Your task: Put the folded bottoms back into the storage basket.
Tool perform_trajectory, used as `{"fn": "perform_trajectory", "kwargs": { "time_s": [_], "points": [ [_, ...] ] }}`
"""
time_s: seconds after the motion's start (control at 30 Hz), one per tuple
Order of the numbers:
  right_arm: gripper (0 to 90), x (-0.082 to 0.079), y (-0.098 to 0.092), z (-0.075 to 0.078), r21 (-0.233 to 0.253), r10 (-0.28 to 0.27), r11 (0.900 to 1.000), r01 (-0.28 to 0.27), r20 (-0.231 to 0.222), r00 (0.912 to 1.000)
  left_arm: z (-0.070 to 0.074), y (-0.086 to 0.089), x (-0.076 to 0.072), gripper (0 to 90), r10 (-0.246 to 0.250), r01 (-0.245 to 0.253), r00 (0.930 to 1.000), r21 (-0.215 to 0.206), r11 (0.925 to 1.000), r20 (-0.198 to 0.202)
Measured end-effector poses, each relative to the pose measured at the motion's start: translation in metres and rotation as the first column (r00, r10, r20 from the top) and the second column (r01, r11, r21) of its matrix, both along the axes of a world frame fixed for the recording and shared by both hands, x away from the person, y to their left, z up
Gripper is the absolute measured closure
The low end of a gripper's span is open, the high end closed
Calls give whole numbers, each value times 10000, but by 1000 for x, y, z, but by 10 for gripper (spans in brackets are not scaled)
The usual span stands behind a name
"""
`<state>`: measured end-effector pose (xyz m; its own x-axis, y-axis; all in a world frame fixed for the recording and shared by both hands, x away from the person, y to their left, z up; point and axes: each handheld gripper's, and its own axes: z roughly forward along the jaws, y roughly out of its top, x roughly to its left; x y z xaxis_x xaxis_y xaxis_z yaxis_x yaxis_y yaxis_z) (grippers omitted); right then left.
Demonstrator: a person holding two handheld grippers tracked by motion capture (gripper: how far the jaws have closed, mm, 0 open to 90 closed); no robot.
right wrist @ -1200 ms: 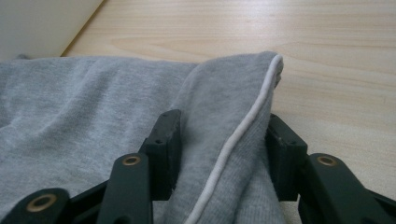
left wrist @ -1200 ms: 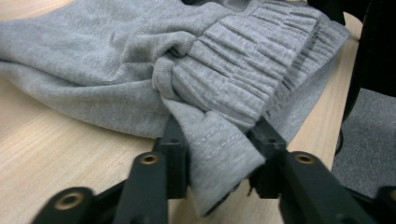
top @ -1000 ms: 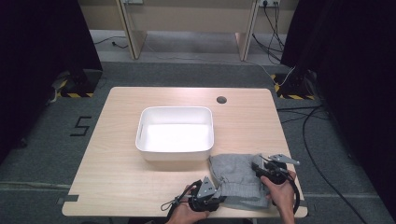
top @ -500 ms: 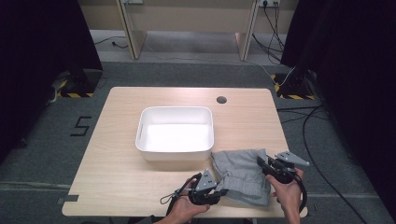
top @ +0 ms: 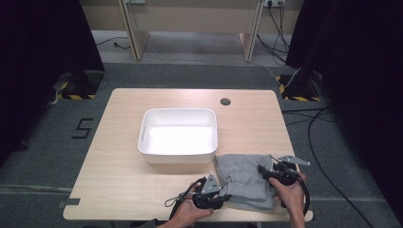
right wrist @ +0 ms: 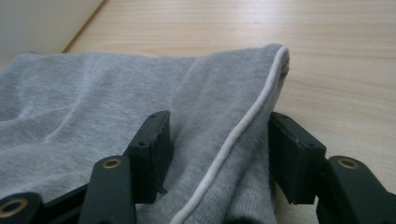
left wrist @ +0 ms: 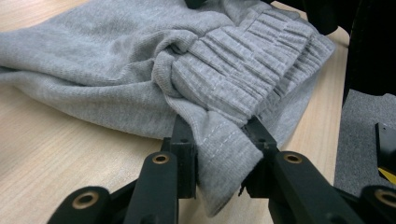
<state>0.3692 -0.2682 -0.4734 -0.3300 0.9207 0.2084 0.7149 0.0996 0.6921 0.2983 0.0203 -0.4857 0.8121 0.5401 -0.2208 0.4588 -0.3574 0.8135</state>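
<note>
Grey carpet surrounds a pale wooden bench (top: pixel 119 190); dark curtains hang at both sides, and cables trail on the floor at right.

White tub (top: pixel 178 135) – sits at mid-bench, rectangular, nothing visible inside.

Grey garment (top: pixel 244 178) – knitted cloth, bunched at the near right corner of the bench, just in front of the tub's near right corner. Ribbed, gathered band visible in the left gripper view; a white piped edge runs along a fold in the right gripper view.

Left hand-held gripper (left wrist: pixel 219 140) – at the garment's near left edge, jaws clamped on a flap of cloth beside the ribbed band. A hand (top: pixel 187 213) holds it from below.

Right hand-held gripper (right wrist: pixel 219 140) – at the garment's right edge; jaws stand on either side of the piped fold, cloth between them, closed onto it as far as I can see.
</note>
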Motion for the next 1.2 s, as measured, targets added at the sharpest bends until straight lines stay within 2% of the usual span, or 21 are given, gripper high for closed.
{"fn": "perform_trajectory", "kwargs": {
  "time_s": [0.07, 0.17, 0.2, 0.37, 0.5, 0.6, 0.7, 0.87, 0.97, 1.2],
  "points": [
    [447, 2, 0, -2, -39, -3, 10000, 3, -164, 9999, 0, 0, 0, 704, 18, -18, 10000, 2, 10000, -2],
    [502, 3, -2, -4, 292, -94, 9995, 104, -356, 9993, -2, -1, 0, 704, -25, 25, 10000, 92, 10000, 8],
    [558, 3, -3, -5, 348, 4, 9994, 6, -313, 9995, -2, -1, 0, 704, -24, 24, 10000, 87, 10000, 17],
    [696, 0, -4, -4, 609, 117, 9981, -108, -145, 9998, -2, -1, 1, 707, -60, 59, 10000, 112, 9999, 80],
    [721, -3, -5, 2, 618, 106, 9980, -120, 229, 9997, 3, -1, 1, 709, -103, 101, 9995, 62, 9999, 301],
    [728, -6, -7, 14, 658, 108, 9977, -151, 649, 9978, 10, -1, 1, 714, -157, 158, 9984, -4, 9999, 545],
    [728, -9, -8, 28, 640, 153, 9977, -219, 1022, 9946, 22, -3, 2, 715, -244, 262, 9974, -246, 9994, 682],
    [728, -16, -14, 51, 451, 40, 9989, -117, 1687, 9857, 42, -6, 3, 716, -375, 430, 9939, -514, 9977, 1041],
    [728, -17, -16, 63, 516, 18, 9986, -127, 2053, 9787, 54, -6, 6, 715, -385, 467, 9918, -649, 9968, 1215],
    [728, -10, -11, 85, 415, 227, 9986, -342, 2509, 9677, 77, -3, 14, 715, -531, 630, 9872, -621, 9961, 1503]
  ]
}}
